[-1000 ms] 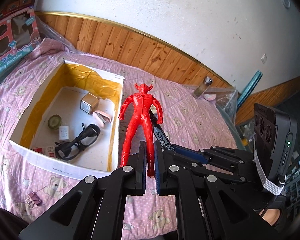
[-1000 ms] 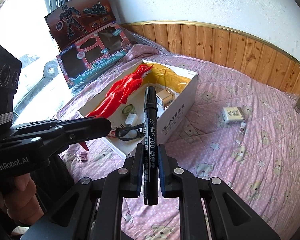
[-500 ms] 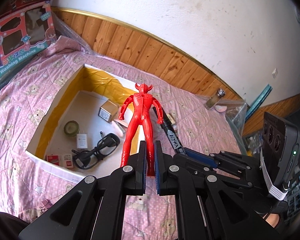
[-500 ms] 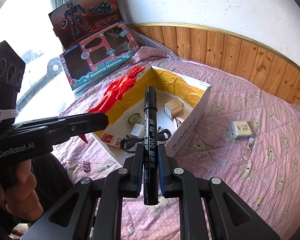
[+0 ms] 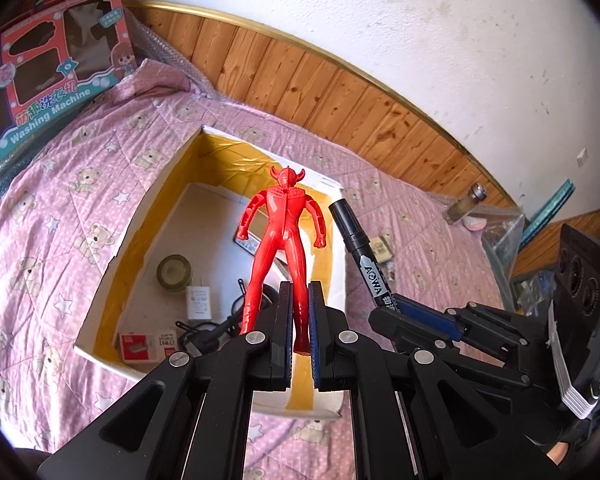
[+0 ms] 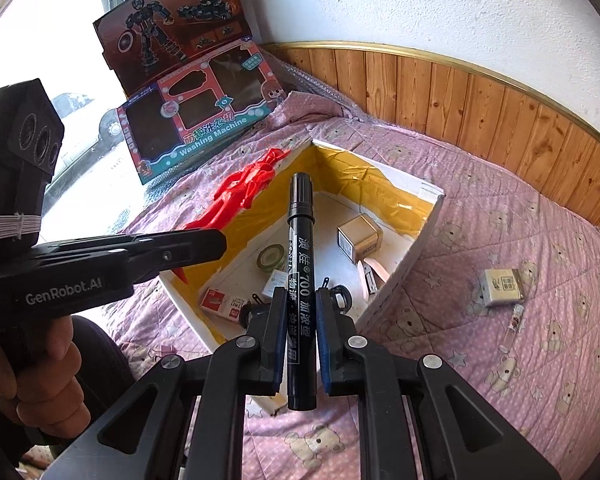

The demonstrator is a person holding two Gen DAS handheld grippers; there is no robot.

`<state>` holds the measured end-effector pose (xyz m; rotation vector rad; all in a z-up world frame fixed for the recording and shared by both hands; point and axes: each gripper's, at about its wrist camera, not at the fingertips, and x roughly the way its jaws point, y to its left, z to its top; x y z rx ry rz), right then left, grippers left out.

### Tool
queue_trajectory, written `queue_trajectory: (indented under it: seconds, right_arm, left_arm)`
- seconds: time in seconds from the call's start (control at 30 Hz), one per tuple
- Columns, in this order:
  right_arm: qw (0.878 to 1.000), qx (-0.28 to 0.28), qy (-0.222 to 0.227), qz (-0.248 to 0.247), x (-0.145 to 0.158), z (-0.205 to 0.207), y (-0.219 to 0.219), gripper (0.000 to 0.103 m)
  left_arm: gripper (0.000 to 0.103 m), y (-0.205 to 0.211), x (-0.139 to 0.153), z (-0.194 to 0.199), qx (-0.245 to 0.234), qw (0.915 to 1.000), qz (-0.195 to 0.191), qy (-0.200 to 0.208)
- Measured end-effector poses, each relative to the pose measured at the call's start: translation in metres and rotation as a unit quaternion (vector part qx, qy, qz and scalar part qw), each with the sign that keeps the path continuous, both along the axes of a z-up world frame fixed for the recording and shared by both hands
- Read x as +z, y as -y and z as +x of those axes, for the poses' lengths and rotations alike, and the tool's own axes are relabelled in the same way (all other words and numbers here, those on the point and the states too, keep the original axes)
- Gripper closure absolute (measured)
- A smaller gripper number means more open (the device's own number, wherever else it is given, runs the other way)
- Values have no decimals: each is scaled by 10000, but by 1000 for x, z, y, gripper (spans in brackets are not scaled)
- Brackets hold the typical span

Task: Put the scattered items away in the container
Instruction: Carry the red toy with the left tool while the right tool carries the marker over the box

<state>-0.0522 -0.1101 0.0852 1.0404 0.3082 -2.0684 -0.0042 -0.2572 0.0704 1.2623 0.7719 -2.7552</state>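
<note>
My left gripper [image 5: 299, 320] is shut on one leg of a red toy figure [image 5: 281, 236], which hangs above the open white box [image 5: 140, 216] with its yellow-taped inner walls. In the right wrist view that figure [image 6: 244, 192] juts out over the box's left wall [image 6: 188, 304]. My right gripper [image 6: 298, 312] is shut on a black marker [image 6: 301, 264], held over the box's near corner; the same marker [image 5: 358, 252] shows beside the figure in the left wrist view. Inside the box lie a tape roll [image 5: 174, 272], a white charger [image 5: 199, 302], a red packet [image 5: 146, 346], black glasses and a small carton [image 6: 359, 238].
On the pink bear-print quilt right of the box lie a small white packet [image 6: 502, 286] and a thin tube [image 6: 514, 320]. Toy cartons [image 6: 196, 120] lean at the back left. A glass shaker [image 5: 466, 202] stands by the wooden wall panel. A hand [image 6: 40, 376] grips the left tool.
Both grippers have moved across the quilt toward the box, still holding their items. The red figure and the marker now hang over the box instead of beside it.
</note>
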Motion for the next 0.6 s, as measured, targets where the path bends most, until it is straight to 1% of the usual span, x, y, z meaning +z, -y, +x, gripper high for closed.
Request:
queue_trajectory:
  seconds: [0.1, 0.3, 0.6]
  right_arm:
    - [10000, 4, 32, 31, -4, -11, 7, 89]
    - [9997, -9, 241, 91, -16, -37, 21, 89]
    - [9983, -40, 571, 142, -32, -75, 42, 88]
  left_arm:
    - [96, 5, -9, -14, 40, 9998, -77, 171]
    - [96, 13, -26, -36, 61, 9987, -67, 493]
    - [96, 23, -42, -68, 128, 9959, -172, 883]
